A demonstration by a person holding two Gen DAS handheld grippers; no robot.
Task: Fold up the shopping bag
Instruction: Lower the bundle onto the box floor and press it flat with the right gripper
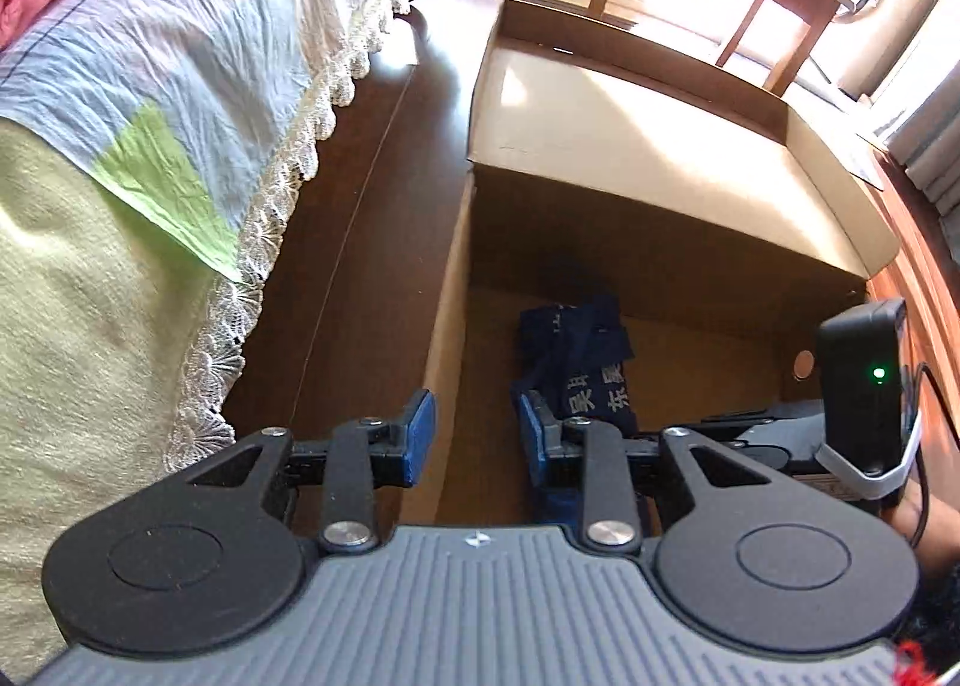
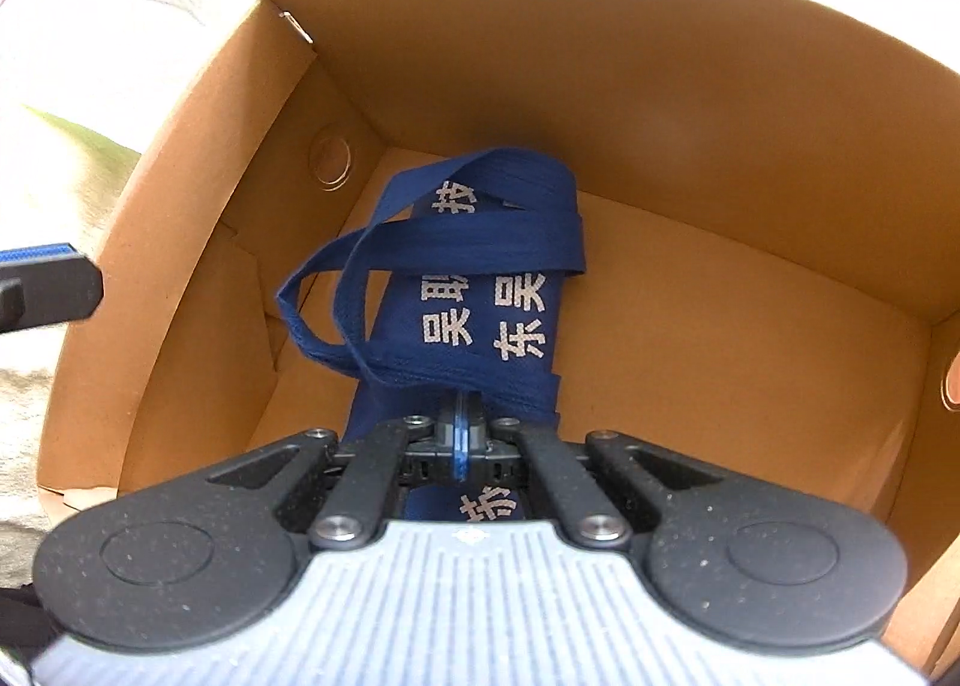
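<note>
Inside the cardboard box (image 2: 690, 104), on its floor, lies the folded navy shopping bag (image 2: 480, 320) with white characters printed on it, and its straps (image 2: 336, 290) loop over the top of it. The right gripper (image 2: 461, 434) is down in the box with its blue pads pressed together on the near edge of the bag. The left gripper (image 1: 474, 434) is above the box's left wall (image 1: 447, 338), its jaws wide apart and holding nothing; one pad is outside the wall, the other inside, just beside the bag. A bed cover (image 1: 150, 104) hangs at the left.
</note>
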